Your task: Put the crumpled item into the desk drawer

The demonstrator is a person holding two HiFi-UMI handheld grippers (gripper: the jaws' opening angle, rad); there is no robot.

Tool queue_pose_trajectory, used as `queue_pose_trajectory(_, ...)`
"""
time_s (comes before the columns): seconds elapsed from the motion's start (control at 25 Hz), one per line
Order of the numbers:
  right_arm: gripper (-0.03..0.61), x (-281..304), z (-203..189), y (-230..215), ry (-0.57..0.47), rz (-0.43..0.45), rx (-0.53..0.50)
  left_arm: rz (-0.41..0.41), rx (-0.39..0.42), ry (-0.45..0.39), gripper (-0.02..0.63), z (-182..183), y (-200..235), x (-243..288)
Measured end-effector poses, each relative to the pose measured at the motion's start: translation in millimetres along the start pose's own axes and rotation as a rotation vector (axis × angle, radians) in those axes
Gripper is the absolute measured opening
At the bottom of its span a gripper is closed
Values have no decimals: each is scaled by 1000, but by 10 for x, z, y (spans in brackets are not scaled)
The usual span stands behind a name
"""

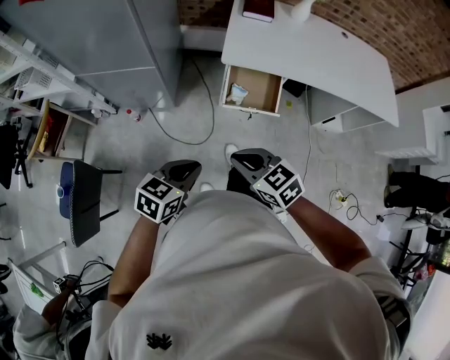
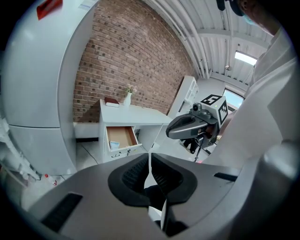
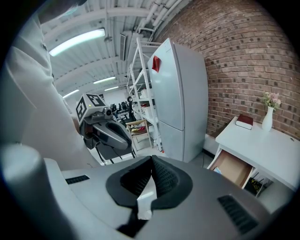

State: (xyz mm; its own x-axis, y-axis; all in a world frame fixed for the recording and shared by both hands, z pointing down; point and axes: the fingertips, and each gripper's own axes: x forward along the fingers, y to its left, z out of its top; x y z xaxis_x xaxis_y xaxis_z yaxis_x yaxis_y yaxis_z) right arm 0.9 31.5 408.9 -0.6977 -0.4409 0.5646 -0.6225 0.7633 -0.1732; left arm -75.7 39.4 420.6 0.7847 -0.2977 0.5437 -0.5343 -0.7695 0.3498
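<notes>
The white desk (image 1: 309,53) stands ahead with its drawer (image 1: 254,88) pulled open. A small, pale, crumpled item (image 1: 239,93) lies in the drawer's left end; it also shows in the left gripper view (image 2: 114,146). Both grippers are held close to the person's body, well short of the desk. In the head view, my left gripper (image 1: 184,167) and my right gripper (image 1: 246,158) point toward the drawer. Left gripper view: jaws (image 2: 150,161) shut, nothing between them. Right gripper view: jaws (image 3: 151,161) also shut and empty. The open drawer (image 3: 233,168) appears at that view's lower right.
A grey fridge (image 1: 119,42) stands left of the desk. A book (image 1: 258,8) and a vase (image 3: 267,117) sit on the desktop. A dark chair (image 1: 81,200) and shelves are at the left. Cables (image 1: 193,119) trail across the floor before the drawer.
</notes>
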Motion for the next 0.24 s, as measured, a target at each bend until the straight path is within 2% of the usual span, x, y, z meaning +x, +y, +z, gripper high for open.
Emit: queue_pose_trajectory(0.24,29,39,16,-106,10,17,-13,14,-8,-4,34,53,48,63)
